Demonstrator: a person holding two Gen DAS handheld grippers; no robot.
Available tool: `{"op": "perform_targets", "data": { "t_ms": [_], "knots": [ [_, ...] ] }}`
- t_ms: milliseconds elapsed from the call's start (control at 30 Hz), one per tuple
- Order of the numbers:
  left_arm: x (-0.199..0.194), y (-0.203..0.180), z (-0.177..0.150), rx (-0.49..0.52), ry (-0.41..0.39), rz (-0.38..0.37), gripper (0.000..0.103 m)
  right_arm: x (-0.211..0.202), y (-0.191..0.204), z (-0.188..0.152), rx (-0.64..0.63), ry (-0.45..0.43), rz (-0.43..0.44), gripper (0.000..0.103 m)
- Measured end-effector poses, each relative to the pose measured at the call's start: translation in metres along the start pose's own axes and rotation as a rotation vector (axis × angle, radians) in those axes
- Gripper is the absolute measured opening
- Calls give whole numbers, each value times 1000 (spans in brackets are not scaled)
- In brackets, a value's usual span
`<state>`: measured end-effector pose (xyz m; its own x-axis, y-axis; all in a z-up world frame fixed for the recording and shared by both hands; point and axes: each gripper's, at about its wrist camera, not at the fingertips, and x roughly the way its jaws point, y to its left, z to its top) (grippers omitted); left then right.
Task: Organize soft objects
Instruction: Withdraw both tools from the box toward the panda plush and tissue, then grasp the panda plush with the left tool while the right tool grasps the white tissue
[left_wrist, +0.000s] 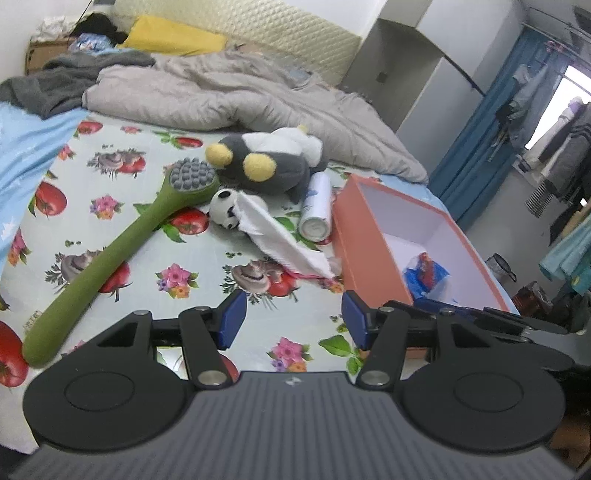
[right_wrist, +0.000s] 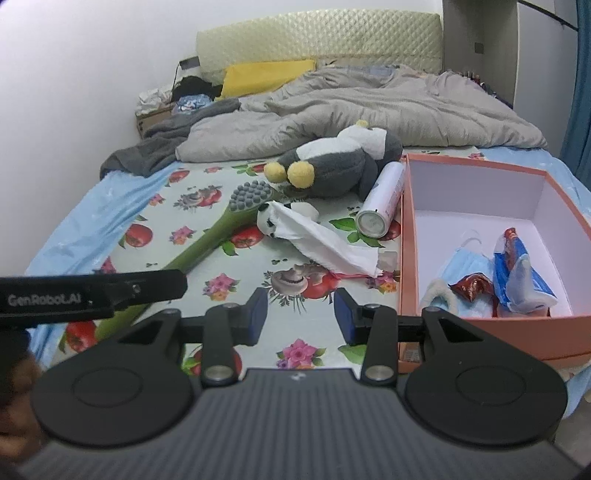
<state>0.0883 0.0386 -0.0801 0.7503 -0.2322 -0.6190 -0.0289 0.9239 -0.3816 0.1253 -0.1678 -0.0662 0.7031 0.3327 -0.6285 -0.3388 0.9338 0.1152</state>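
Right wrist: penguin plush (right_wrist: 332, 166) beyond (parted) right gripper (right_wrist: 301, 314).

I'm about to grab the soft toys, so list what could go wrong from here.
1. The white cloth lies draped over the small panda, so a grab may lift only the cloth.
2. The spray can lies against the penguin plush; pulling the plush may roll it.
3. The box already holds items, leaving less room.
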Motion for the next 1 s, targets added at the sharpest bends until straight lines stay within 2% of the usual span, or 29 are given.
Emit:
{"op": "perform_targets", "data": {
  "t_ms": [333,533,733,867,1000],
  "knots": [
    [74,46,37,-79,9,11,63,63,-9,20,-37,57,12,42],
    [135,75,58,-121,37,2,64,112,-9,36,-38,71,27,42],
    [185,97,78,-165,54,-20,67,161,-13,45,-18,89,3,42],
    [215,109,89,-210,46,-37,75,185,-21,49,-21,100,-20,42],
    [239,119,96,-259,29,-44,75,205,-26,54,-26,115,-26,42]
  ]
}}
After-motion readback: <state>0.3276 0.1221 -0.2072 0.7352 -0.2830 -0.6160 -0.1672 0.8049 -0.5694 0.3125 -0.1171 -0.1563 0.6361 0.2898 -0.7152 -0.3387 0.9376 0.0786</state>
